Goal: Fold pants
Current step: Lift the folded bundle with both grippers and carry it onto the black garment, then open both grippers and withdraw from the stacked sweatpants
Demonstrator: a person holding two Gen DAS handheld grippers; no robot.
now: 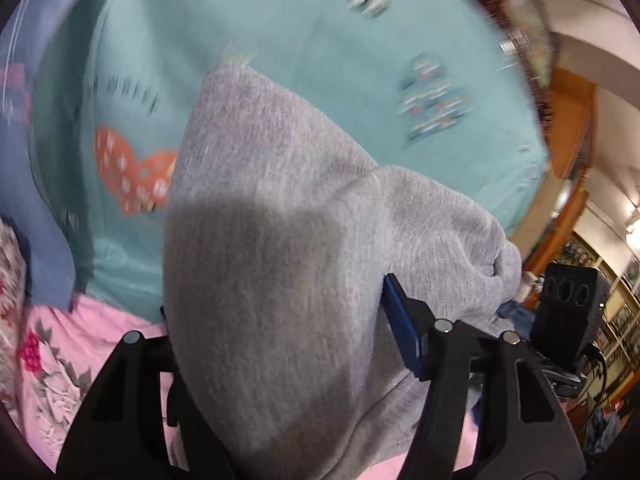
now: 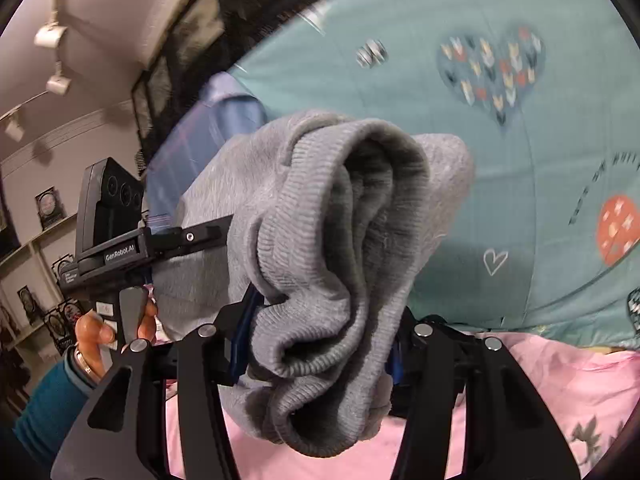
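From the left wrist view, the left gripper (image 1: 280,364) has its jaws clenched on the grey knitted sweatpants (image 1: 276,216), whose cloth runs up and away over the teal heart-print bedsheet (image 1: 288,20).

From the right wrist view, the right gripper (image 2: 316,344) clamps the bunched ribbed cuffs (image 2: 340,240) (several layers), lifted off the bed; the left gripper sits just alongside, so the pants' span between them is short.

place: home bedroom, probably | bed: teal sheet (image 1: 304,20) printed with hearts, pink floral bedding (image 2: 560,380) at its near edge, blue pillow (image 1: 36,128) | surroundings: wooden bed frame (image 1: 576,120), shelves (image 2: 36,240) of framed pictures, ceiling track spotlights (image 2: 50,36); edges blurred
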